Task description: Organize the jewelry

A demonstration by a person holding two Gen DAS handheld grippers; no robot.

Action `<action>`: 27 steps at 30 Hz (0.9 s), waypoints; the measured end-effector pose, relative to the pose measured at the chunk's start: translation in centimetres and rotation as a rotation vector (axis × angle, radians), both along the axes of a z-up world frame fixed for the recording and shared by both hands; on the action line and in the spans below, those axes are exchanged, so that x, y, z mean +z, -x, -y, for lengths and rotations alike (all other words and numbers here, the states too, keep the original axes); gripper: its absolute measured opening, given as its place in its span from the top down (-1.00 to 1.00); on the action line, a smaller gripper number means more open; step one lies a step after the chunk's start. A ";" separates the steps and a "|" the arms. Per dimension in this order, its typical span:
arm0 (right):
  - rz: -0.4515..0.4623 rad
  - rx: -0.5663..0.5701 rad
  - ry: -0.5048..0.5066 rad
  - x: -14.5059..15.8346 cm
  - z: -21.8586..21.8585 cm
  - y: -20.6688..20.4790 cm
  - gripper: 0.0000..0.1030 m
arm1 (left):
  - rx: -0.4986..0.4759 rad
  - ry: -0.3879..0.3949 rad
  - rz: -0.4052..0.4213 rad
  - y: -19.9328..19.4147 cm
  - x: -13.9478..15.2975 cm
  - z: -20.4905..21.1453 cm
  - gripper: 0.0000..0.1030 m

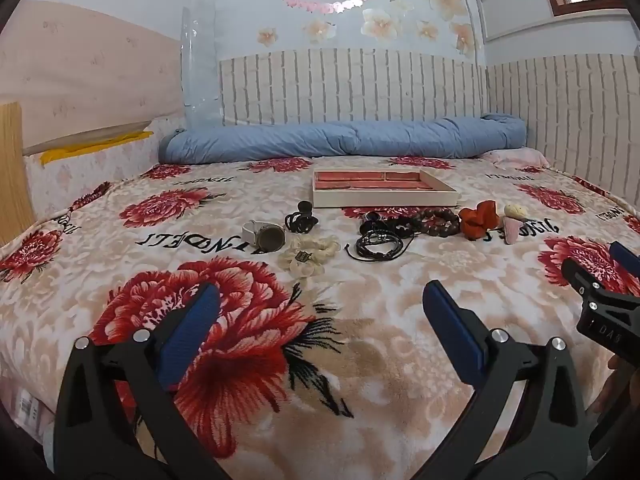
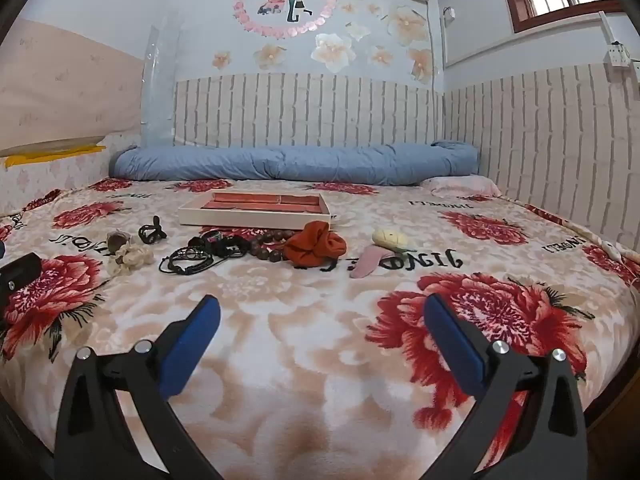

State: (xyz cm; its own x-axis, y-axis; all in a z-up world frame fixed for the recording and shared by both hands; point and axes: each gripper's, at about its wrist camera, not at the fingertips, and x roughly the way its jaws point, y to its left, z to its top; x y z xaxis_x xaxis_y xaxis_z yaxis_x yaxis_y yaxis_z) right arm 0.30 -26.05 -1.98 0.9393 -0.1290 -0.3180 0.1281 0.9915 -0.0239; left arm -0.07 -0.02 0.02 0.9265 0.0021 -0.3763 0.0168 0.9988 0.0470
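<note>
While both grippers, left (image 1: 320, 300) and right (image 2: 320, 312), hover spread and empty above the floral blanket (image 2: 300, 360), the jewelry tray (image 2: 256, 210) sits beyond a row of bracelets (image 2: 188, 260), beads and scrunchies; its compartments are hard to make out at this angle.

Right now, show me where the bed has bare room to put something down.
Bare blanket lies between the claws and the jewelry row. More lies right of the pink clip. It is crowded from the watch across to the orange scrunchie, before the tray.
</note>
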 end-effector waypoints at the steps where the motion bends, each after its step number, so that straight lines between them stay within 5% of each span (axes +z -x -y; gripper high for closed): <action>1: 0.025 -0.001 0.002 0.1 -0.1 0.4 -0.93 | 0.000 -0.001 0.000 0.0 0.0 0.0 -0.90; 27: 0.053 -0.003 0.015 0.6 -0.1 0.7 -0.93 | 0.005 0.004 0.018 0.7 0.6 -0.3 -0.90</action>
State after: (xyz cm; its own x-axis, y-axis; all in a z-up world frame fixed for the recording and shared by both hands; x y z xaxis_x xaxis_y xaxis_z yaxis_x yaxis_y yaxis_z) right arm -0.39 -25.95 -1.42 0.9544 -0.1360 -0.2657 0.1324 0.9907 -0.0316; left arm -0.73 0.29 0.66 0.9331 0.0056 -0.3595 0.0106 0.9990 0.0431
